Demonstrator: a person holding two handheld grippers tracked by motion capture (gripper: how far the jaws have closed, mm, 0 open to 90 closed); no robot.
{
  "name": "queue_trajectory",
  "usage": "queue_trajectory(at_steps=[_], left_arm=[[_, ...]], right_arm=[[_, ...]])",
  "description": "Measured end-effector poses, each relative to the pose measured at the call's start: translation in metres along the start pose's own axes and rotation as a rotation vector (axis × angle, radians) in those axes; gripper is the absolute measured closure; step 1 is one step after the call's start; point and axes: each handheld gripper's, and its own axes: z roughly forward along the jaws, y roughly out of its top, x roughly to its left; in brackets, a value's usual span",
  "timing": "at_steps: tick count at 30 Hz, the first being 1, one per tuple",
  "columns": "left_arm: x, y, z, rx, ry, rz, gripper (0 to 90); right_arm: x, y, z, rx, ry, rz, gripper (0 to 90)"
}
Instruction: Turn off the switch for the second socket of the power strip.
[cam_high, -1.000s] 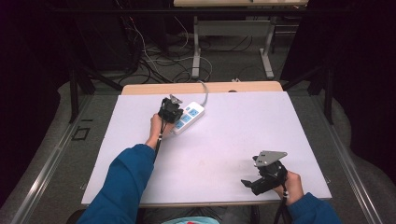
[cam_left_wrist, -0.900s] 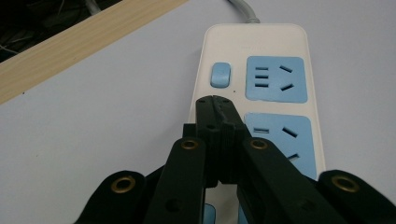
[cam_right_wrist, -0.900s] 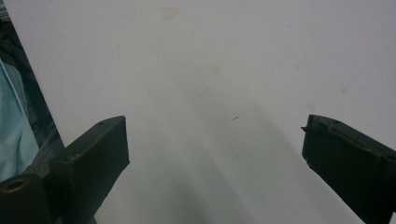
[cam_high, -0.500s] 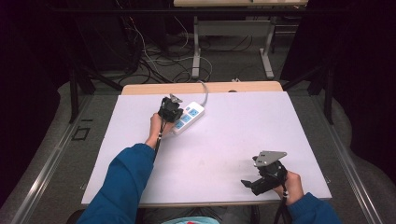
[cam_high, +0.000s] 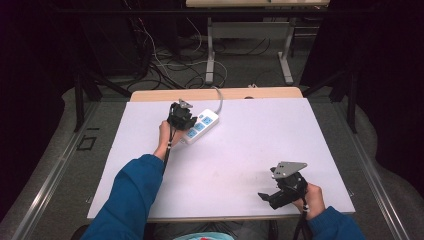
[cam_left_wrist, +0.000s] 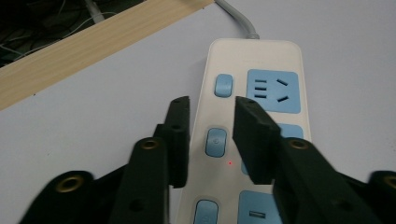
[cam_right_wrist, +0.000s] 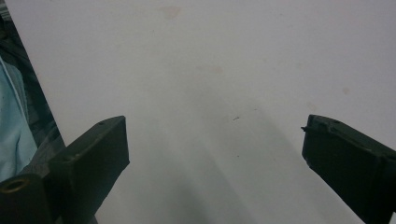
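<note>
The left gripper (cam_left_wrist: 212, 116) is held over the power strip (cam_high: 200, 126), and its jaws have just been opening; they are seen a little apart, with a blue switch button (cam_left_wrist: 216, 142) of the strip showing in the gap and nothing pinched between them. Whether the tips touch the strip's casing cannot be told.

The strip lies at the far left part of the white table (cam_high: 250, 150), near its wooden back edge (cam_high: 240, 94). Its long axis runs diagonally in the high view, from near left to far right, and the grey cable (cam_high: 219, 96) leaves its far end toward the back edge.

In the left gripper view three switch buttons and three blue socket panels can be counted, the nearest ones being cut off by the frame and partly covered by the jaws. A small red dot (cam_left_wrist: 229, 163) is seen on the casing.

The right gripper (cam_right_wrist: 215, 140) is held well apart from the strip, at the near right corner, with its jaws spread wide over bare tabletop. Two grippers and one strip are counted.
</note>
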Motion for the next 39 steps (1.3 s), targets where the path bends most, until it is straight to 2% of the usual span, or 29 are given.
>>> queue_trajectory(at_steps=[6, 11, 13, 23, 26, 28, 30, 31, 35, 36, 37, 39], left_arm=[[0.001, 0.001, -0.010, 0.022, -0.019, -0.014, 36.8], [0.001, -0.002, -0.022, 0.010, -0.027, -0.020, 21.4], [0.000, -0.004, -0.028, 0.014, -0.025, -0.011, 16.6], [-0.006, -0.024, -0.060, 0.026, -0.019, 0.017, 4.0], [-0.011, -0.028, -0.069, 0.024, -0.012, 0.047, 1.4], [-0.015, -0.031, -0.076, 0.027, -0.009, 0.053, 0.6], [-0.019, -0.035, -0.083, 0.031, 0.009, 0.084, 0.3], [-0.021, -0.038, -0.086, 0.036, 0.016, 0.096, 0.2], [-0.024, -0.046, -0.101, 0.045, 0.021, 0.114, 0.2], [-0.025, -0.048, -0.104, 0.041, 0.020, 0.107, 0.2], [-0.025, -0.049, -0.109, 0.054, 0.011, 0.113, 0.2], [-0.029, -0.053, -0.115, 0.037, 0.022, 0.117, 0.2]], right_arm=[[0.000, 0.000, 0.000, -0.005, -0.008, 0.003, 6.8], [0.000, 0.000, 0.000, -0.001, -0.003, 0.002, 6.8], [0.000, 0.000, 0.000, -0.002, -0.003, 0.002, 6.8], [0.000, 0.000, 0.000, -0.002, -0.007, 0.007, 6.9], [0.000, 0.000, 0.000, -0.002, -0.005, 0.000, 6.9], [0.000, 0.000, 0.000, -0.003, -0.007, 0.002, 6.8], [0.001, 0.000, 0.000, -0.002, -0.011, 0.012, 6.9], [0.000, 0.000, 0.000, 0.001, -0.005, 0.000, 6.9], [0.000, 0.000, 0.000, 0.002, -0.006, -0.007, 6.8], [0.000, 0.000, 0.000, 0.003, -0.006, -0.006, 6.8], [0.000, 0.000, 0.000, 0.000, -0.003, -0.005, 6.8], [0.000, 0.000, 0.000, -0.003, -0.010, -0.007, 6.8]])
